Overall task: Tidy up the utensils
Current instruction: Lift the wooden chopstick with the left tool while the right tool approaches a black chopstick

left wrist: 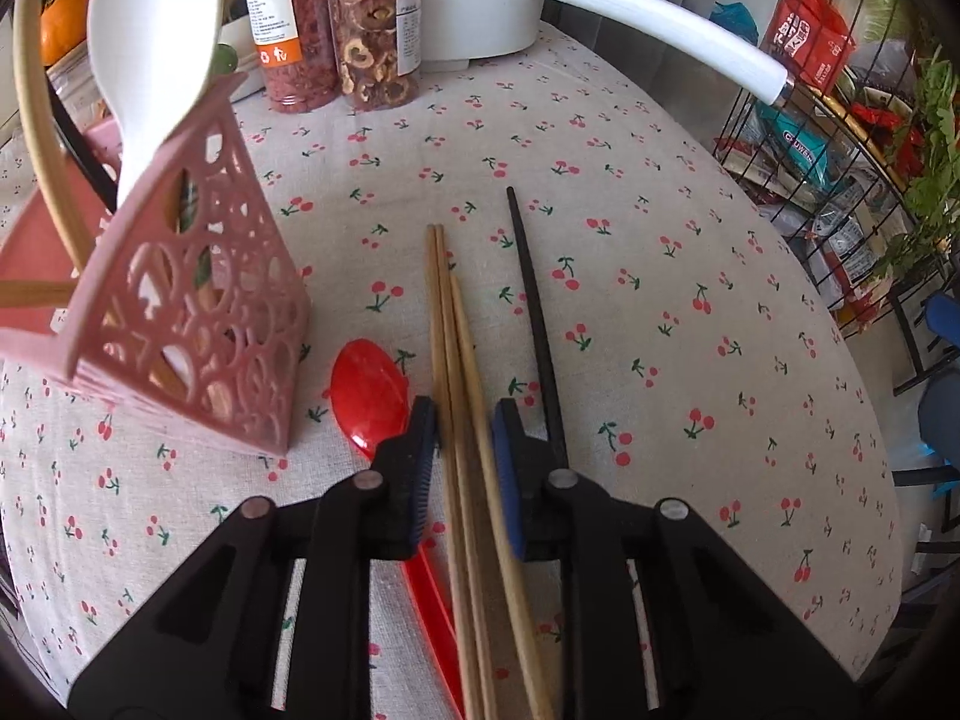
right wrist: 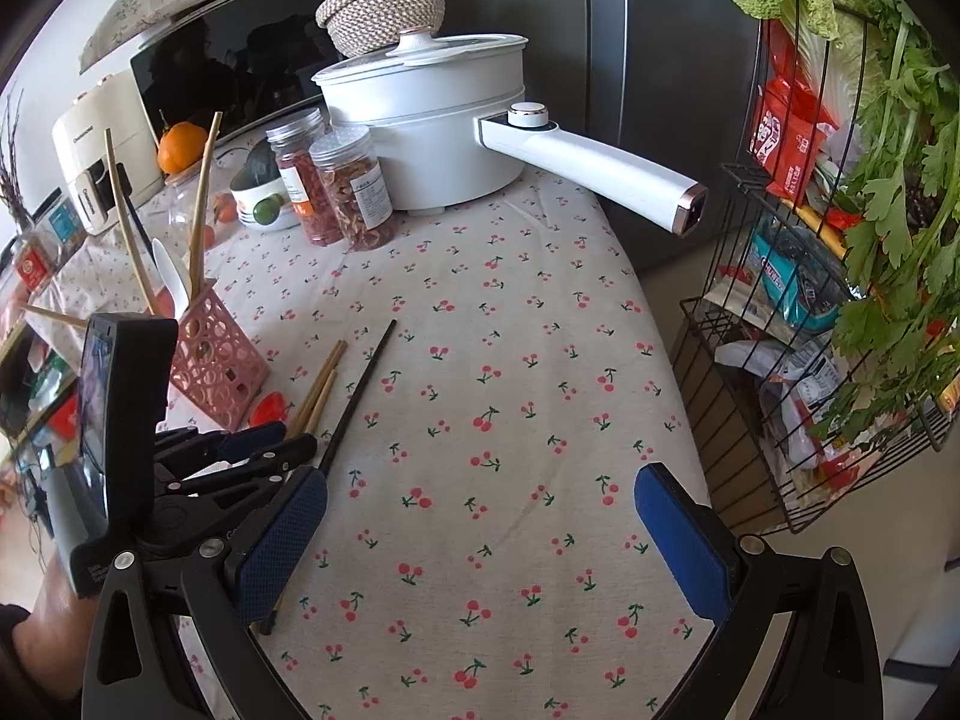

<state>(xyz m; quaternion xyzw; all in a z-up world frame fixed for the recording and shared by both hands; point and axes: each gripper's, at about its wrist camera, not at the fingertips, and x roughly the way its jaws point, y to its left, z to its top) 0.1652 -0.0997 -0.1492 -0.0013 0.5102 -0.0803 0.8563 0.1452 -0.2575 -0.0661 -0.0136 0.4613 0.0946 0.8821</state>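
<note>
Chopsticks (left wrist: 457, 396), three wooden, lie bundled on the table between the left gripper (left wrist: 462, 438) pads, jaws narrowed around them, blue pads (left wrist: 507, 468) beside the sticks; full clamp contact cannot be confirmed. One black chopstick (left wrist: 537, 324) lies just right of the bundle, outside the right pad. One red spoon (left wrist: 366, 402) lies just left, its handle running under the left finger. Pink holder (left wrist: 198, 324) stands left of the spoon, holding one white spoon (left wrist: 150, 48) and a few wooden sticks, tilted. Right gripper (right wrist: 480, 534) hovers over bare cloth, jaws wide apart, holding nothing, near the black chopstick's end. Tablecloth (right wrist: 510, 390) is pale with a cherry print, covering a rounded table. At the far edge: two jars (right wrist: 354, 192) of dried fruit, touching; one white pot (right wrist: 432, 138) with lid and long handle; one bowl (right wrist: 258, 204); one orange (right wrist: 180, 147). Behind them a microwave (right wrist: 240, 60) and a woven basket (right wrist: 384, 6). A wire rack (right wrist: 840, 300) with packets and greens stands to the right of the table.
</note>
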